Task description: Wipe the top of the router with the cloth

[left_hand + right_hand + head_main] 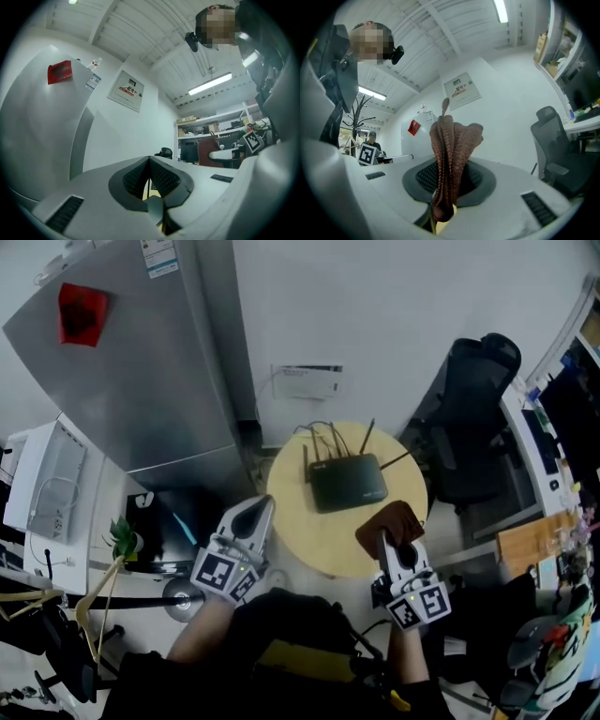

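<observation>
Router (348, 482): black, flat on the round table (291, 521), slightly toward 12 o'clock of the table's centre. Its antennas splay toward 12–2 o'clock and its cables run off at 11. No brand mark can be read on the lid.

Cloth (391, 526): brown knit, bunched, at 4 o'clock of the router, near its corner and over the table's 4 o'clock rim. The right gripper (385, 542) has its jaws clamped on it. In the right gripper view, folds stand up from between the pads.

Left gripper (255, 514): jaws together with nothing between them, tips at the table's 8 o'clock rim.

Writing:
- The wall plaque (125, 91) carries a red heading, too small to read.
- The paper notice (307, 381) on the wall at 12 o'clock is illegible.
- The grey cabinet (141, 362) bears a red tag (82, 312) and a printed label (159, 257), which is unreadable.

Room:
- Bare tabletop lies at 6–9 o'clock of the router.
- The cabinet stands close at the table's 10 o'clock.
- The wall is just beyond at 12.
- An office chair (473, 418) is at 2 o'clock.
</observation>
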The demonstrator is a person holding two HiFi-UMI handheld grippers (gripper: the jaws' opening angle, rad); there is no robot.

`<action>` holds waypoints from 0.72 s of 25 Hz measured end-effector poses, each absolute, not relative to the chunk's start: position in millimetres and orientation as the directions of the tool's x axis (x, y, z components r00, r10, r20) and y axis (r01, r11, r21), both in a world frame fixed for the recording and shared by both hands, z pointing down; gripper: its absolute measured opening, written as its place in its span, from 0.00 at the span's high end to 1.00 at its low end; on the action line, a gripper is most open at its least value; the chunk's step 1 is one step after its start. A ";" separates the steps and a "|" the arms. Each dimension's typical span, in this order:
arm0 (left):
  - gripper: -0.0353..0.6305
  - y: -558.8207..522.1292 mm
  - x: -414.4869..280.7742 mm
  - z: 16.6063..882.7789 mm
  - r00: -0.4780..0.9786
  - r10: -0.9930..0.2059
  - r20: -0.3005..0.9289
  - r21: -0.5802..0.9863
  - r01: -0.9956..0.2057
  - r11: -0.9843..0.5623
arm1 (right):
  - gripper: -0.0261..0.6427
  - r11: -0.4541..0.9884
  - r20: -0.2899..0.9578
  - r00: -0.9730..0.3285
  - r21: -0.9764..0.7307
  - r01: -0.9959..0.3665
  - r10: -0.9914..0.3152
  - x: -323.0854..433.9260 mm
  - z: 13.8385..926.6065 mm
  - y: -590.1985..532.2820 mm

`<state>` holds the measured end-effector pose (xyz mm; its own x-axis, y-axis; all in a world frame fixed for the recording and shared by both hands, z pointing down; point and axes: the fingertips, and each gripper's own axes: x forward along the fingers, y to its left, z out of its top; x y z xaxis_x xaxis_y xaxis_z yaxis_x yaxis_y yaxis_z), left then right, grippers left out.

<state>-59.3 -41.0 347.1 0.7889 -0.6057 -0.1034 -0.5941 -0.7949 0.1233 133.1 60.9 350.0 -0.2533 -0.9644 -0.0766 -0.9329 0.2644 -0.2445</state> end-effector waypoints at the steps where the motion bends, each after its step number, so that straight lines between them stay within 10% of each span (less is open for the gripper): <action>1: 0.95 -52.0 -62.2 348.0 0.789 -0.606 -0.101 0.129 -0.594 -0.794 | 0.86 0.267 -0.071 -0.257 -0.241 -0.933 -0.964 128.0 349.9 48.9; 18: 0.95 -139.2 -86.9 362.6 0.786 -0.615 -0.061 0.093 -0.609 -0.788 | 0.86 0.366 0.240 -0.405 -0.190 -0.911 -0.882 93.7 430.4 -103.4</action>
